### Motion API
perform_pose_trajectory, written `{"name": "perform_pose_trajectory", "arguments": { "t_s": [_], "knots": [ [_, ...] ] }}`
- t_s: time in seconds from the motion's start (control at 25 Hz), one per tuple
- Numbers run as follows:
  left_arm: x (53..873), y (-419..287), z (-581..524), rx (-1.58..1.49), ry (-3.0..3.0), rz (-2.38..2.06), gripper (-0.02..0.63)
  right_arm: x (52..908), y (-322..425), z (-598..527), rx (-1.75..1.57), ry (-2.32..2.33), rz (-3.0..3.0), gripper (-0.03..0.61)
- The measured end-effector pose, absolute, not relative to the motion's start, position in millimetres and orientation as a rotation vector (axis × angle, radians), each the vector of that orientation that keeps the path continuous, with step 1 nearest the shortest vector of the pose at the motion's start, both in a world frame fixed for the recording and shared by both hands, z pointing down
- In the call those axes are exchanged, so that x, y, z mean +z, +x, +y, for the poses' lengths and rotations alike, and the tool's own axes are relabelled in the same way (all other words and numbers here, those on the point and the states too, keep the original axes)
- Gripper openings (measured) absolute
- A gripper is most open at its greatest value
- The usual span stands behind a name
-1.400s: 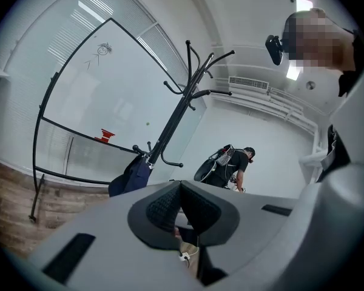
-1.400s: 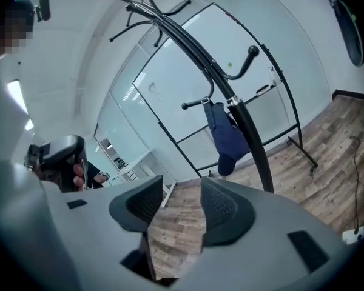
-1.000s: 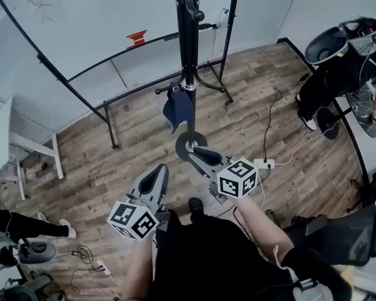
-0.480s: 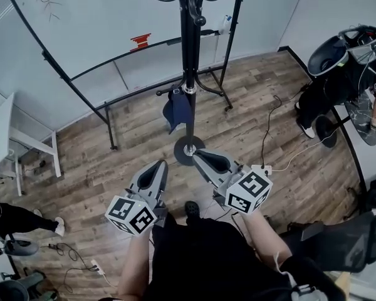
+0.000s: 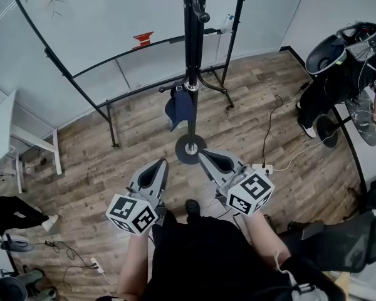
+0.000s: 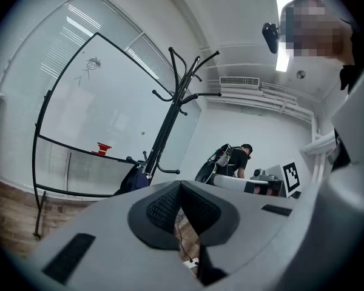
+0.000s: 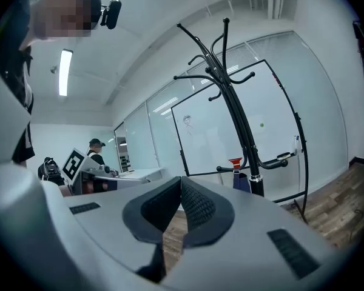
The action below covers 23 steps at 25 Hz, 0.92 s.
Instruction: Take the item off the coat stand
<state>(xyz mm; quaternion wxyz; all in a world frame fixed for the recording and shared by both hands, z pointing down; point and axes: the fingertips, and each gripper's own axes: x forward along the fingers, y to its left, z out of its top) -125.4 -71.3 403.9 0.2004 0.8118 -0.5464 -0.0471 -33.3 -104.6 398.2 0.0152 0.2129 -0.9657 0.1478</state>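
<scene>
The black coat stand (image 5: pixel 190 74) rises from a round base (image 5: pixel 191 149) on the wood floor. A dark blue cloth item (image 5: pixel 177 107) hangs from a low hook on its left side. My left gripper (image 5: pixel 158 163) is held low in front of the base, shut and empty. My right gripper (image 5: pixel 207 155) sits just right of the base, also shut with nothing in it. In the left gripper view the stand (image 6: pixel 168 123) and the blue item (image 6: pixel 132 178) lie beyond the closed jaws. The right gripper view has the stand (image 7: pixel 238 123) and the item (image 7: pixel 241 180) to the right of its jaws.
A wheeled whiteboard (image 5: pixel 94 24) stands behind the coat stand, its black legs (image 5: pixel 110 128) close on the left. A seated person (image 5: pixel 338 68) is at the right, with cables and a power strip (image 5: pixel 263 166) on the floor. A white table (image 5: pixel 12 140) and someone's legs (image 5: pixel 15 213) are at the left.
My right gripper has drawn back from the stand's base and a little to the right. The left gripper has hardly moved. The legs at the lower left have shifted.
</scene>
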Motion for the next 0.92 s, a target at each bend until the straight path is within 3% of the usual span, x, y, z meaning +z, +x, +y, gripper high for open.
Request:
{"name": "perform_pose_trajectory", "arguments": {
  "t_s": [0.92],
  "knots": [
    [417, -129, -62, -0.137, 2.222, -1.521, 0.014, 407, -39, -98, 0.480, 0.671, -2.979, 0.032]
  ]
}}
